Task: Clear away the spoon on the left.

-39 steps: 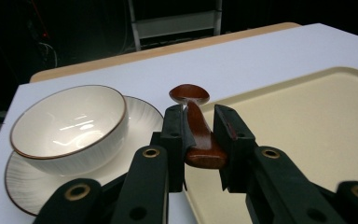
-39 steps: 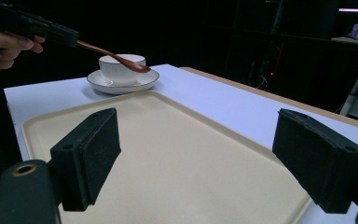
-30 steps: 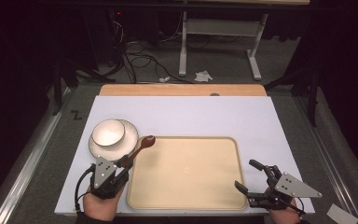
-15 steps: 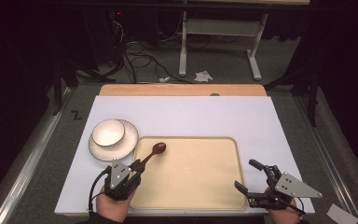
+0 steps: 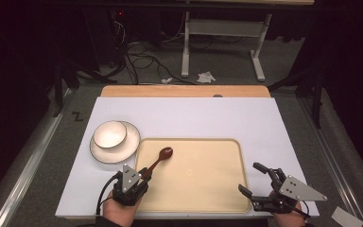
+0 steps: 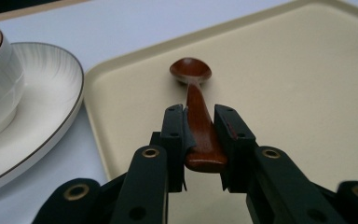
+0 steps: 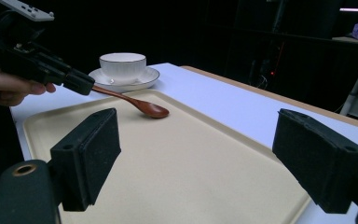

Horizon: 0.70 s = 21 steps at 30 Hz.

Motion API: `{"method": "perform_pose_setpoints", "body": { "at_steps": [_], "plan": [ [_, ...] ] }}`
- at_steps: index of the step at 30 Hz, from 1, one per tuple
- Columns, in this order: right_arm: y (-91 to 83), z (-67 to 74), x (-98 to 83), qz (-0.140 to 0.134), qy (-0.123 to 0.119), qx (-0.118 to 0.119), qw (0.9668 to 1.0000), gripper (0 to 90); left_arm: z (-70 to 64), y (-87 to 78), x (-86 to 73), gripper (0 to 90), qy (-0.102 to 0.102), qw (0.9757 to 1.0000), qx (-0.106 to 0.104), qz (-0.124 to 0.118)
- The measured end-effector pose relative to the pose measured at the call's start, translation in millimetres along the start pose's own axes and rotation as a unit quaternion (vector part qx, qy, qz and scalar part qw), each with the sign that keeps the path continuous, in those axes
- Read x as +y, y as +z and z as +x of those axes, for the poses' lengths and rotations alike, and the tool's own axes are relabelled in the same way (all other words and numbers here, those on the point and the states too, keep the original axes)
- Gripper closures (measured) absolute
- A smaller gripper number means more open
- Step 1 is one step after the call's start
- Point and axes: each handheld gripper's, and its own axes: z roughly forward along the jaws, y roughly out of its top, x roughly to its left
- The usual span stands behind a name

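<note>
With my left gripper [image 5: 144,173] pinching the spoon [image 5: 159,158] by its handle end, its bowl lies ahead over the tray's [image 5: 203,189] near-left corner, long axis running away from me, while my right gripper [image 5: 254,179] hangs spread, well apart.

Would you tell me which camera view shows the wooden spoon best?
The left gripper view: the spoon is close, handle clamped between the jaws, bowl on the tray. The right gripper view shows it side-on, farther off; the high view shows it small.
</note>
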Motion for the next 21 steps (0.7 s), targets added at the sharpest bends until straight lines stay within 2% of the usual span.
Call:
{"method": "perform_pose_setpoints", "body": {
  "at_steps": [7,11,12,13,14,17,19,21],
  "plan": [
    [-0.5,-0.7,-1.1,0.0,-0.002,0.001,1.0,16.2,-9.4,7.4,-7.0,74.4,0.009,0.9997,-0.012,0.02],
    [-1.6,-1.0,-1.7,0.002,-0.006,0.002,1.0,16.2,-10.8,12.8,-13.3,74.0,0.012,0.9991,-0.007,0.04],
    [-2.1,-0.6,-1.8,0.005,-0.003,0.002,1.0,16.2,-10.8,12.8,-13.3,71.9,0.012,0.9991,-0.007,0.04],
    [-2.2,-0.6,-2.1,0.004,-0.002,0.001,1.0,16.2,-10.0,14.1,-14.9,66.3,0.013,0.9985,0.0,0.053],
    [-2.5,-0.7,-2.2,0.005,-0.002,0.0,1.0,16.2,-9.6,14.2,-16.0,62.0,0.013,0.9983,0.009,0.055],
    [-3.0,-0.7,-2.4,0.008,-0.001,0.0,1.0,16.2,-6.9,13.8,-18.7,58.5,0.01,0.9977,0.013,0.066],
    [-2.6,-1.0,-2.6,0.006,-0.003,0.0,1.0,16.2,-5.6,14.5,-21.3,62.2,0.007,0.9971,0.012,0.075],
    [-2.4,-0.8,-2.6,0.006,-0.002,0.001,1.0,16.2,-5.4,15.0,-22.7,73.1,0.006,0.9968,0.011,0.079]
  ]
}}
